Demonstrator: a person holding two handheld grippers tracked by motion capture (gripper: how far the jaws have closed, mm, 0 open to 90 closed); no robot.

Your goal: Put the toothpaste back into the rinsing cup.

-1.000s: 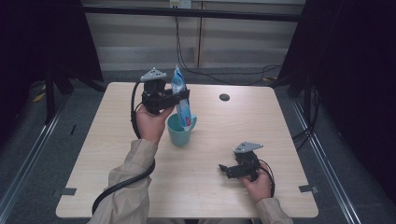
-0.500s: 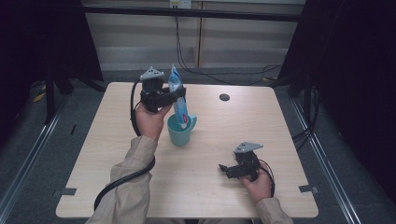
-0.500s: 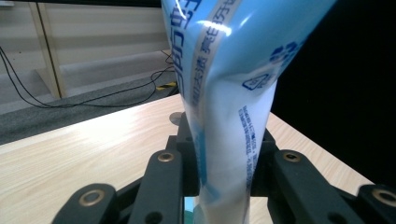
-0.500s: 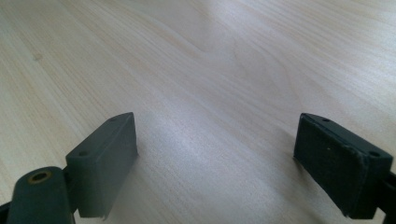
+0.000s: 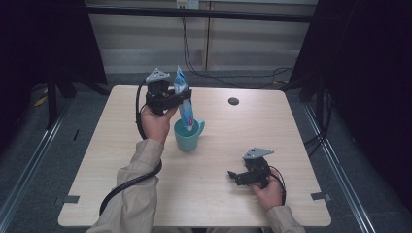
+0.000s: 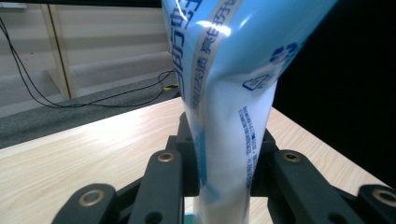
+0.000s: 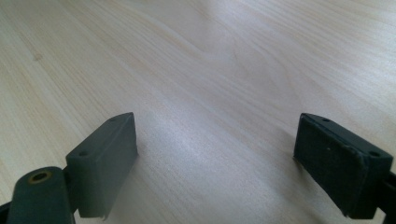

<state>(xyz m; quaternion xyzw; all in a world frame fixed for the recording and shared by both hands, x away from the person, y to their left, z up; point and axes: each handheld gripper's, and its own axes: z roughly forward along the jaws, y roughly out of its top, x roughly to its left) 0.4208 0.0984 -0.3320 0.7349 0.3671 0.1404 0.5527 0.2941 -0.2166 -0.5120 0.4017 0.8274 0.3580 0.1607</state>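
My left gripper (image 5: 183, 98) is shut on a blue and white toothpaste tube (image 5: 185, 109), held above the table's middle left. The tube stands nearly upright, tilted a little, with its lower end inside a teal mug (image 5: 186, 140). In the left gripper view the tube (image 6: 224, 93) rises between the black jaws of my left gripper (image 6: 224, 163), pinched at its waist. My right gripper (image 5: 233, 175) lies low over the table at the front right, pointing left. Its jaws stand wide apart in the right gripper view, with only bare wood in the gap of my right gripper (image 7: 215, 158).
A small dark round disc (image 5: 233, 101) lies on the wooden table (image 5: 291, 131) toward the back right. Black cables trail from both grippers. Beyond the far edge are a grey floor, cables and a dark frame.
My left gripper has shifted slightly to the left with the tube, whose lower end stays in the mug. The right gripper has not moved.
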